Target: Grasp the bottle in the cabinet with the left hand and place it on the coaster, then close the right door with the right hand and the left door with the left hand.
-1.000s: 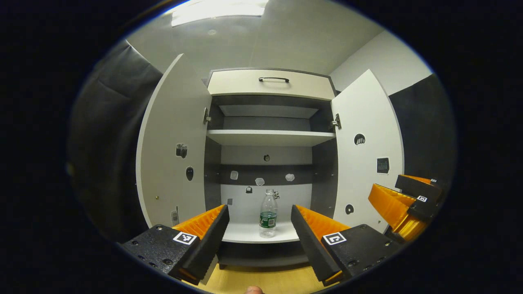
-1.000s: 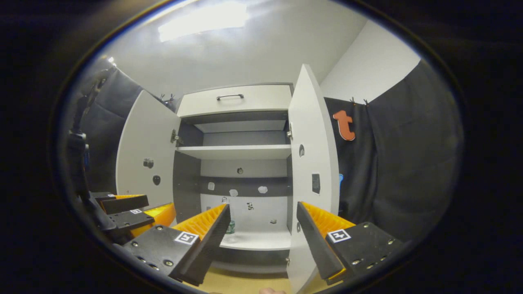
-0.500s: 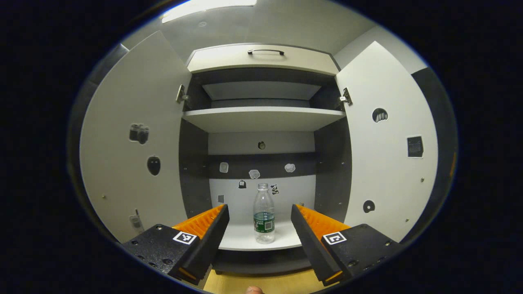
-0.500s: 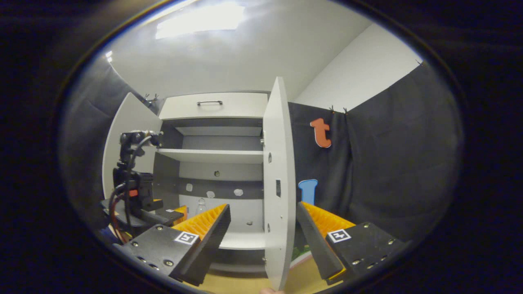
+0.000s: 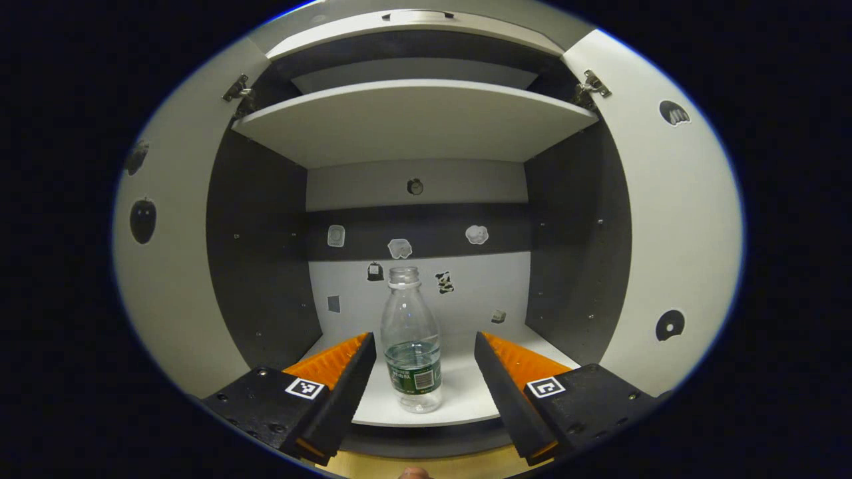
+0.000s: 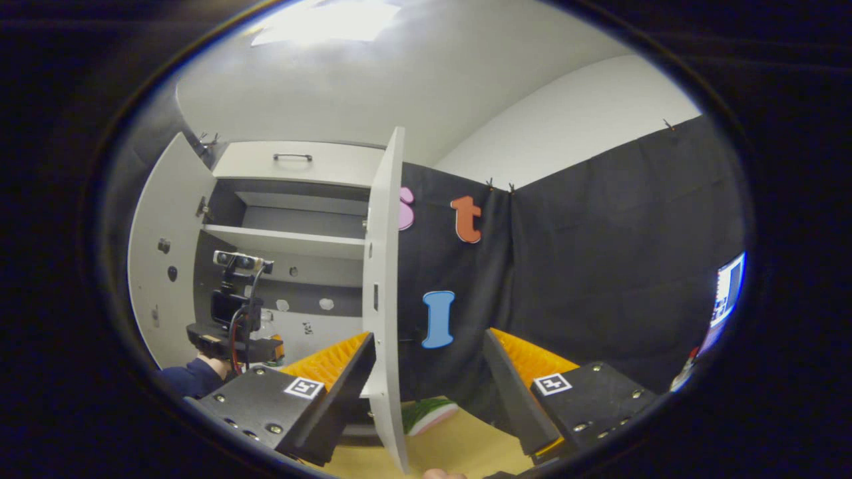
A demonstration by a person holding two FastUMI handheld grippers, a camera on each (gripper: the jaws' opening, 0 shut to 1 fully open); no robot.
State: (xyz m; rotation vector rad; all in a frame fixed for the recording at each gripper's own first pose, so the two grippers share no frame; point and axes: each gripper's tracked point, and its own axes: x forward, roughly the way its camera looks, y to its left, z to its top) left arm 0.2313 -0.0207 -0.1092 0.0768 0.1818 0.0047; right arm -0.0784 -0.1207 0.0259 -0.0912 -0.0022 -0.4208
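Left gripper [image 5: 421, 372] with fingers [image 5: 339, 389] spread wide, gripping nothing, one bottle [image 5: 411, 340] standing upright just ahead between them, touching neither, on the cabinet's bottom shelf [image 5: 459, 402] nearer the left finger. Right gripper [image 6: 426, 382] likewise spread and empty, the edge of the open right door [image 6: 385, 279] rising between its fingers beside the left one; contact impossible to tell. Counted: one bottle, two doors, both open, left door [image 5: 166, 266] swung wide, one upper shelf [image 5: 413, 120] above, with the left gripper and a sleeved hand [image 6: 200, 372] seen at the cabinet in the right gripper view.
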